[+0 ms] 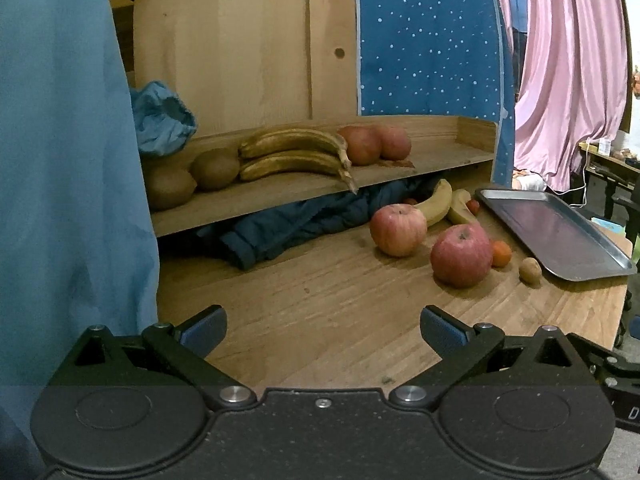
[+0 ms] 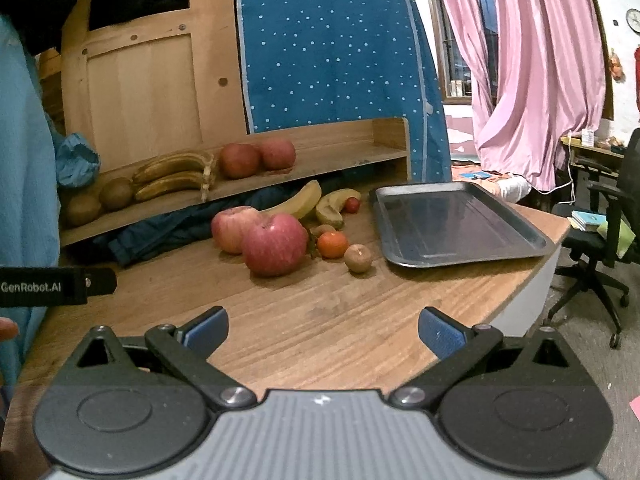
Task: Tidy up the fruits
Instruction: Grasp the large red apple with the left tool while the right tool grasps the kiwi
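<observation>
both grippers are just hanging over the near edge of the wooden tabletop (image 2: pixel 320 320) right now. left gripper (image 1: pixel 323 330) has its jaws wide apart with nothing between them, and the right gripper (image 2: pixel 323 330) is the same, jaws spread and empty.

the loose fruit sits in a bunch toward the middle of the tabletop, just left of the metal tray (image 2: pixel 456 222), which lies by the right edge with nothing in it. closest to the grippers is a big red apple (image 2: pixel 275 245), with a second apple (image 2: pixel 230 228) touching it right behind. beside those are a small orange tangerine (image 2: pixel 332 244) and a little brown round fruit (image 2: pixel 358 258), can't tell exactly what that one is, nearest the tray's corner. further back a yellow banana (image 2: pixel 298 200) and a greener, stubbier banana (image 2: pixel 334 208) lie next to each other, with a tiny red fruit (image 2: pixel 352 205) by the second one.

along the back edge there's a raised wooden shelf (image 2: pixel 340 162) that already carries stuff: two kiwis (image 2: pixel 100 200) at the left end, two browned bananas (image 2: pixel 174 178) in the middle, then two red apples (image 2: pixel 258 158) touching each other. a dark blue jacket (image 1: pixel 304 220) is stuffed under the shelf, and a crumpled light blue cloth (image 1: pixel 162 124) sits at its left end.
</observation>
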The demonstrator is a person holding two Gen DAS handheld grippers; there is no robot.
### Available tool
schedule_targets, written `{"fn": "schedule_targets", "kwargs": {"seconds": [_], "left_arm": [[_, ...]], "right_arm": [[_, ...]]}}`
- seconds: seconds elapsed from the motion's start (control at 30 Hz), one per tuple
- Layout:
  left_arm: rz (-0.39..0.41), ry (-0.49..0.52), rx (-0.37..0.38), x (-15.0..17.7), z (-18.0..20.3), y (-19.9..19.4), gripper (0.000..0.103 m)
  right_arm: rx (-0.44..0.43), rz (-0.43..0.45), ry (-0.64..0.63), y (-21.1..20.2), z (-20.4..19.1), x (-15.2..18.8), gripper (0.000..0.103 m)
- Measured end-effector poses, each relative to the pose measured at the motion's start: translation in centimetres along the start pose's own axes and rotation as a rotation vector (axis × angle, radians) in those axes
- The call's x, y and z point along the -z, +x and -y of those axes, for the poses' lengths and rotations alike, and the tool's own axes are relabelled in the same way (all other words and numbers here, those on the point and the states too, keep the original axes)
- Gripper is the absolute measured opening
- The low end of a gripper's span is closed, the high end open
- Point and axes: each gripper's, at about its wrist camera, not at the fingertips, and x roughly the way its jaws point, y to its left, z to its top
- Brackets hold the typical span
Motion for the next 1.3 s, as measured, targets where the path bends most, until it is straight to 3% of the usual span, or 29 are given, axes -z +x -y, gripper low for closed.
{"fn": "schedule_targets", "kwargs": {"seconds": [0.47, 0.93, 1.3], "left_arm": [[-0.089, -0.007, 0.085, -3.5, 2.5, 5.6, 0.102], [-0.148, 0.101, 0.171, -5.9, 7.9, 11.6, 0.102], [-0.184, 0.11, 0.22, -6.0, 10.4, 14.6, 0.102]], "right_arm": [[-0.082, 0.016, -0.142, 4.0, 1.9, -2.2, 0.103], [-0.076, -0.017, -0.312, 9.6, 4.5, -3.9, 0.102], [-0.12, -0.037, -0.391, 11.5, 3.5, -3.8, 0.076]]}}
